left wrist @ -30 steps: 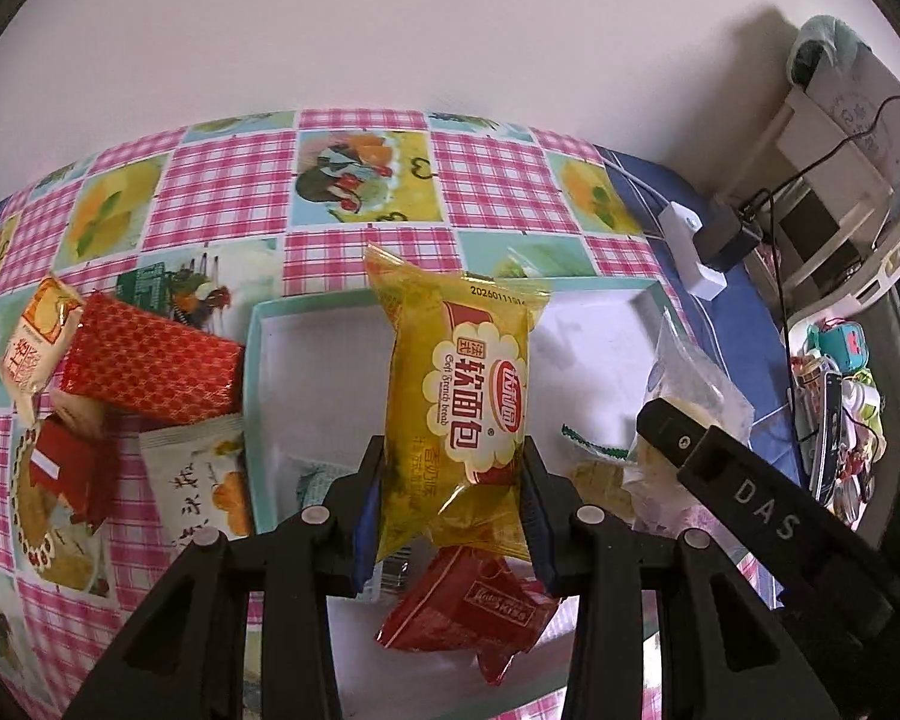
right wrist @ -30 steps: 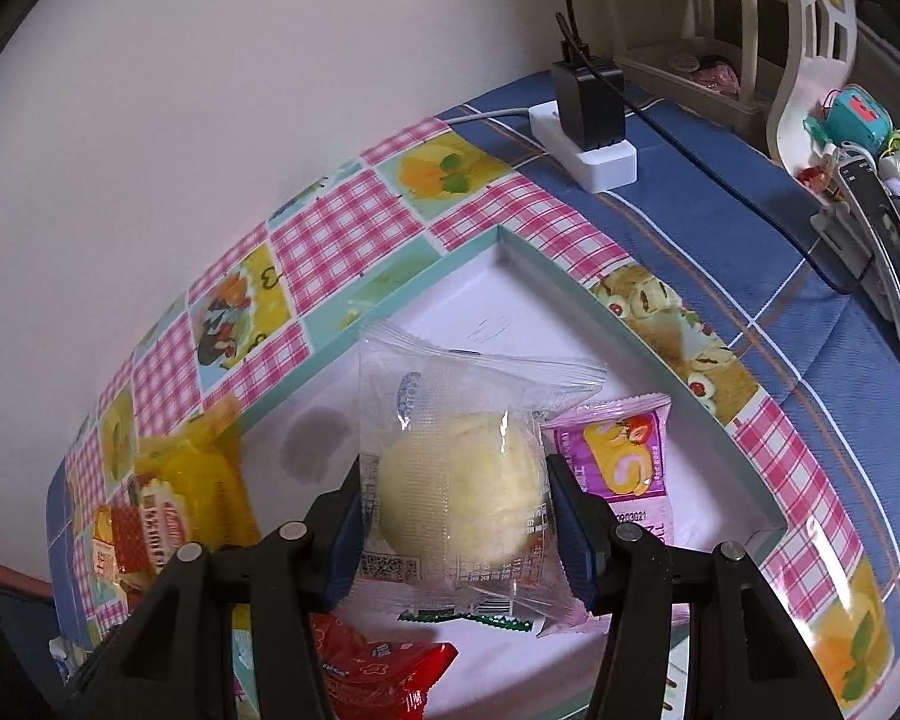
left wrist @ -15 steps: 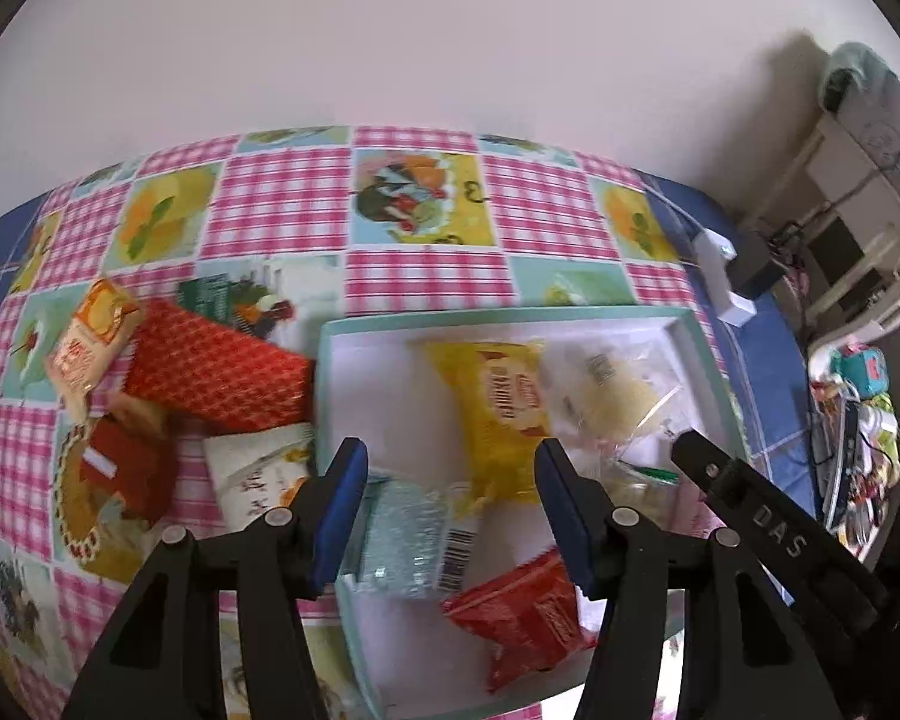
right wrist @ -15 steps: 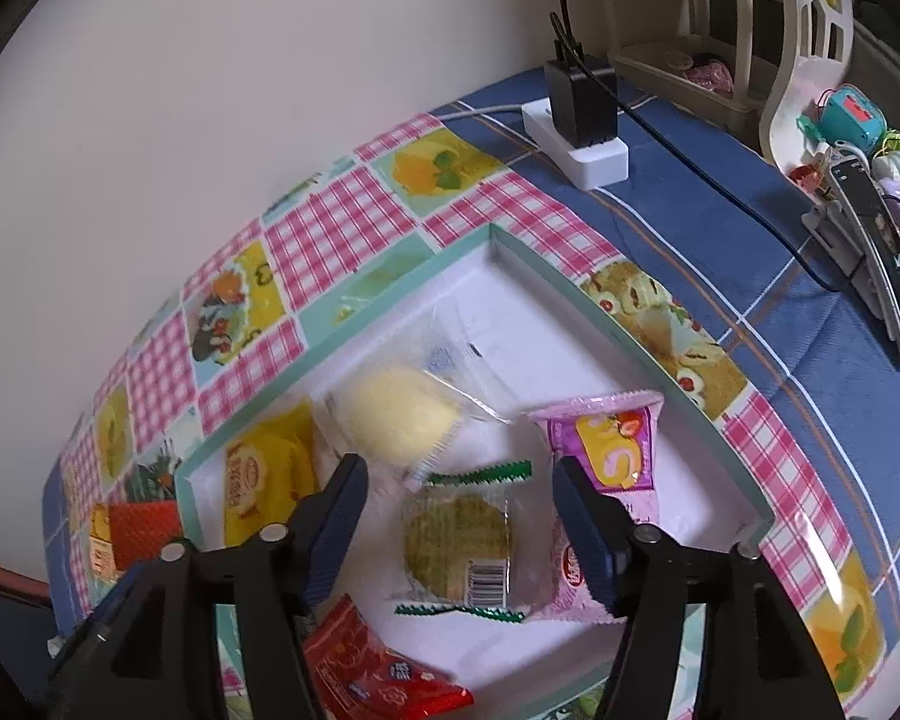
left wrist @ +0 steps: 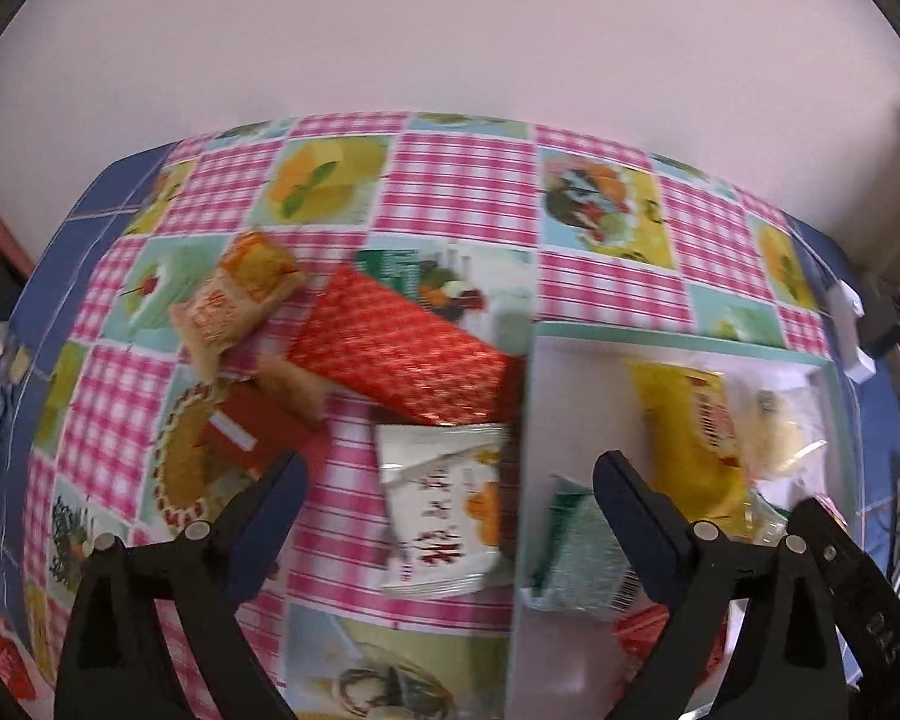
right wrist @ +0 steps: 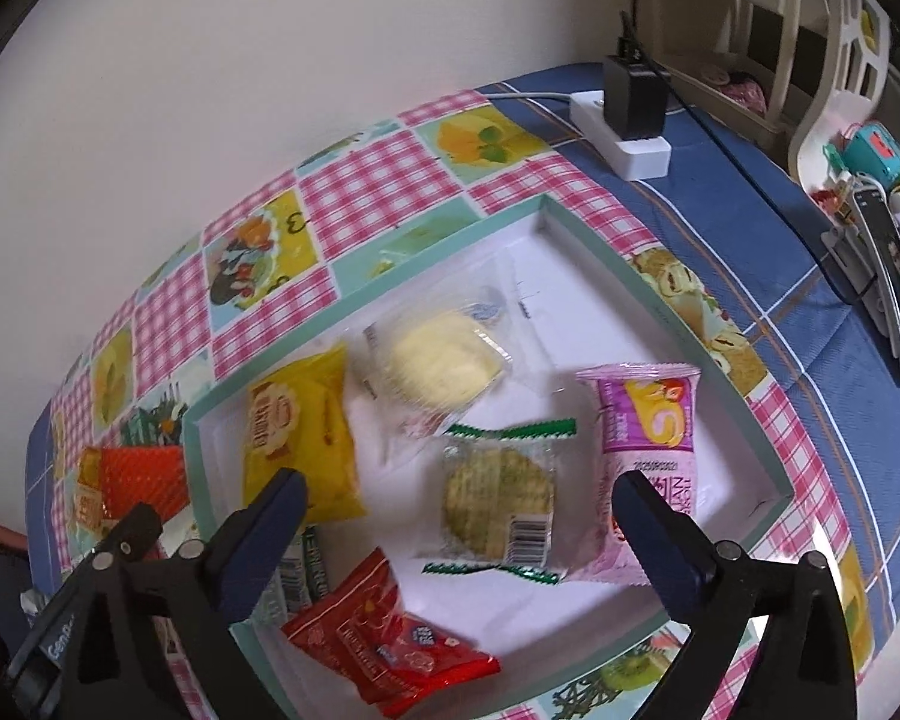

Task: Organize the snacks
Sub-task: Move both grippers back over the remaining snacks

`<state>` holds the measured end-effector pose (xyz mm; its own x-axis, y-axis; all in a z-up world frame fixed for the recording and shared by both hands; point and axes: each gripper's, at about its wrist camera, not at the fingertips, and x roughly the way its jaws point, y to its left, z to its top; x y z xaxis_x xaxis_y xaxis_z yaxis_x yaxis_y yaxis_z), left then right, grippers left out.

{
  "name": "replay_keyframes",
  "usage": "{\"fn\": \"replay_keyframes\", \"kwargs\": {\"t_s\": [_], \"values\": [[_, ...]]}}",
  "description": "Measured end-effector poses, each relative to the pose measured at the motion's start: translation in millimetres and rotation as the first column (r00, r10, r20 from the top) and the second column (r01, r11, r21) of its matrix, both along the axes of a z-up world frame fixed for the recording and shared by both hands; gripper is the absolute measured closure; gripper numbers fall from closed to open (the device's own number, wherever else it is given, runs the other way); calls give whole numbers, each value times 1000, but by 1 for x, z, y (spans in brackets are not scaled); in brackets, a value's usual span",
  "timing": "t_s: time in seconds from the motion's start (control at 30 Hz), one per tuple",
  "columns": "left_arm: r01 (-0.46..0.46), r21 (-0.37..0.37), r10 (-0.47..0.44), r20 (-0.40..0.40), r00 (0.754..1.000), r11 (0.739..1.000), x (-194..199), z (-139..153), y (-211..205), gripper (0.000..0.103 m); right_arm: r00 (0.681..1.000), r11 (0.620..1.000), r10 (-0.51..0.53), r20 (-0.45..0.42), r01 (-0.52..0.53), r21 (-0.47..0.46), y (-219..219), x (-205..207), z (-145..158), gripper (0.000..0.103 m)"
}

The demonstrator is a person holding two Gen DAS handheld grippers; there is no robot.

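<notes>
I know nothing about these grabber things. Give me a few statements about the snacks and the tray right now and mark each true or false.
1. The yellow bread packet lies inside the tray. True.
2. The right gripper is clamped on the clear-wrapped cake. False: its jaws are opening, with nothing pinched between them.
3. The pink packet lies inside the tray. True.
4. The red checked packet lies in the tray. False: it lies on the tablecloth beside the tray.
5. The left gripper holds a snack. False: it is empty and opening.
</notes>
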<state>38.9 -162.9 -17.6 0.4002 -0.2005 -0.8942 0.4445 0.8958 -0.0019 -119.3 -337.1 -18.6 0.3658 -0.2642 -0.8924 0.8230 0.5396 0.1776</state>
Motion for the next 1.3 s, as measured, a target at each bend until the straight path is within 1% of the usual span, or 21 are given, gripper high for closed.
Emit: {"fn": "replay_keyframes", "kwargs": {"t_s": [0.2, 0.33, 0.47, 0.6, 0.7, 0.77, 0.87, 0.9, 1.0, 1.2, 1.3], "values": [[-71, 29, 70, 36, 997, 997, 11, 3, 23, 7, 999, 999, 50, -20, -51, -20, 18, 8, 3, 0], [-113, 28, 112, 42, 993, 993, 20, 8, 42, 7, 996, 995, 91, -12, -91, -25, 33, 14, 6, 0], [-146, 59, 143, 59, 988, 987, 28, 14, 63, 7, 989, 989, 144, -26, -145, -37, 50, 24, 7, 0], [-204, 55, 201, 51, 978, 977, 39, 18, 89, 7, 983, 983, 182, -20, -182, -30, 63, 32, 7, 0], [-263, 46, 261, 44, 964, 964, 47, 22, 110, 7, 975, 974, 223, -15, -224, -42, 75, 40, 9, 0], [-315, 48, 314, 36, 949, 948, 53, 24, 126, 7, 970, 969, 245, -10, -245, -41, 83, 45, 10, 0], [-412, 72, 413, 5, 911, 908, 62, 23, 152, 7, 959, 959, 282, 6, -282, -30, 96, 54, 11, 0], [-431, 66, 432, -3, 902, 900, 64, 23, 159, 7, 955, 955, 296, 12, -296, -23, 101, 58, 10, 0], [-462, 34, 463, -31, 886, 886, 70, 22, 179, 7, 941, 941, 339, 20, -338, -11, 116, 69, 8, 0], [-521, -19, 518, -69, 852, 853, 76, 23, 212, 7, 908, 908, 418, 21, -418, -22, 145, 88, 4, 0], [-535, -26, 533, -70, 843, 844, 78, 23, 220, 7, 896, 896, 443, 18, -443, -28, 158, 95, 2, 0]]}}
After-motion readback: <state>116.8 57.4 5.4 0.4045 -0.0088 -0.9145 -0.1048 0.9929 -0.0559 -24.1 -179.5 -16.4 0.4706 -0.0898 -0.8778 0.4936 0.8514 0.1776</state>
